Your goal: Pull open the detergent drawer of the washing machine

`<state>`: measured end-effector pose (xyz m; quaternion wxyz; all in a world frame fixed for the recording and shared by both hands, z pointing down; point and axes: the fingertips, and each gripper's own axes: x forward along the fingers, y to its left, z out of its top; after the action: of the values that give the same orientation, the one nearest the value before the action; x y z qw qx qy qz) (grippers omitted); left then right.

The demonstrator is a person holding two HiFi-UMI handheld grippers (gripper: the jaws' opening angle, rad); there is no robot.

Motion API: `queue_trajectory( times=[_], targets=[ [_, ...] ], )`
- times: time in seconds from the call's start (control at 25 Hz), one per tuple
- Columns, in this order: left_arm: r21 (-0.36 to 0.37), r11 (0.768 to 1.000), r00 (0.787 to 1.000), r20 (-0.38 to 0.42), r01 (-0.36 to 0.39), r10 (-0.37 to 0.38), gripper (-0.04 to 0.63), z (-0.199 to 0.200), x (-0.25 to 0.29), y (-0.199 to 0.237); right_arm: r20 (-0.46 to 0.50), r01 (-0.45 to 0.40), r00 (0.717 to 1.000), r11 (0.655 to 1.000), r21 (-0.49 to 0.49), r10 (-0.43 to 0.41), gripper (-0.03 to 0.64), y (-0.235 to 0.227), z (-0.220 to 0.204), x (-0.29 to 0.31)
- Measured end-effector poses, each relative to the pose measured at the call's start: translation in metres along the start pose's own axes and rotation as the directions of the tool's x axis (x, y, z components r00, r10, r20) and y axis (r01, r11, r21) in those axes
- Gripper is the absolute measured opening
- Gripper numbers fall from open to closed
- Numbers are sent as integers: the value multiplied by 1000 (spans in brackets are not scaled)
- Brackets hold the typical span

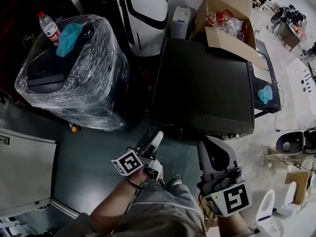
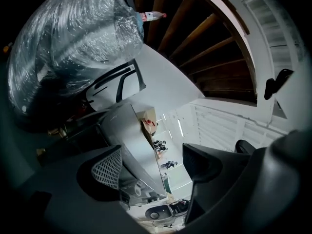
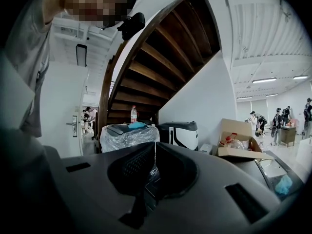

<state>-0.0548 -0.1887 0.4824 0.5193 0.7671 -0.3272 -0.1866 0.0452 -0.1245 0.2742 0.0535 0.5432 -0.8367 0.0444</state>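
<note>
Dark floor (image 1: 84, 162) is seen below both grippers. The washing machine (image 1: 202, 83) is viewed from above, just ahead of them; its drawer cannot be made out. The left gripper (image 1: 154, 138) is held with fingers (image 2: 109, 167) apart, nothing between. The right gripper (image 1: 207, 146) is held with fingers (image 3: 134, 167) together, empty.

front of washing machine (image 1: 202, 83) hidden, bottle (image 1: 48, 27) label unreadable

light: dim, ceiling strips (image 3: 265, 80) bright | shadows: deep under stairs (image 3: 156, 62) | edges: fisheye-warped, dark vignette
</note>
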Motion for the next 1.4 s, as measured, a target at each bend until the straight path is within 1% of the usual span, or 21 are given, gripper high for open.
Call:
queue_trajectory(
  times=[0.12, 0.24, 0.4, 0.48, 0.56, 0.68, 0.76, 0.92, 1.0, 1.28, 1.4],
  targets=[
    [-30, 1000, 1000, -7, 0, 0, 388, -5, 11, 15, -37, -14, 999, 1000, -14, 14, 32, -5, -18, 7],
    [-43, 999, 1000, -12, -14, 13, 391, -12, 18, 31, -50, -16, 999, 1000, -4, 16, 32, -12, -32, 14],
    [-69, 997, 999, -8, -33, 32, 396, -18, 28, 54, -27, -28, 999, 1000, 2, 28, 32, -20, -43, 25],
    [-82, 996, 999, -3, -36, 35, 399, -21, 33, 63, -24, -28, 999, 999, 22, 29, 32, -24, -48, 30],
    [-104, 993, 999, -4, -48, 48, 403, -27, 37, 74, -24, -23, 999, 999, 48, 24, 32, -28, -51, 36],
    [-142, 988, 998, -3, -62, 62, 413, -37, 41, 88, -30, -32, 999, 998, 54, 33, 32, -35, -60, 40],
    [-176, 983, 999, 14, -47, 50, 416, -40, 44, 93, -31, -40, 999, 998, 55, 42, 32, -38, -65, 44],
    [-245, 970, 997, 73, 13, 5, 422, -45, 53, 97, -32, -57, 998, 997, 59, 59, 32, -45, -74, 49],
    [-267, 963, 995, 95, 32, -7, 425, -48, 56, 100, -35, -67, 997, 996, 60, 69, 32, -48, -79, 51],
    [-306, 947, 982, 182, 101, -46, 431, -56, 67, 106, -43, -86, 995, 995, 57, 88, 32, -60, -95, 52],
    [-294, 950, 979, 197, 109, -51, 431, -58, 67, 110, -44, -97, 994, 994, 57, 99, 32, -62, -100, 52]
  ],
)
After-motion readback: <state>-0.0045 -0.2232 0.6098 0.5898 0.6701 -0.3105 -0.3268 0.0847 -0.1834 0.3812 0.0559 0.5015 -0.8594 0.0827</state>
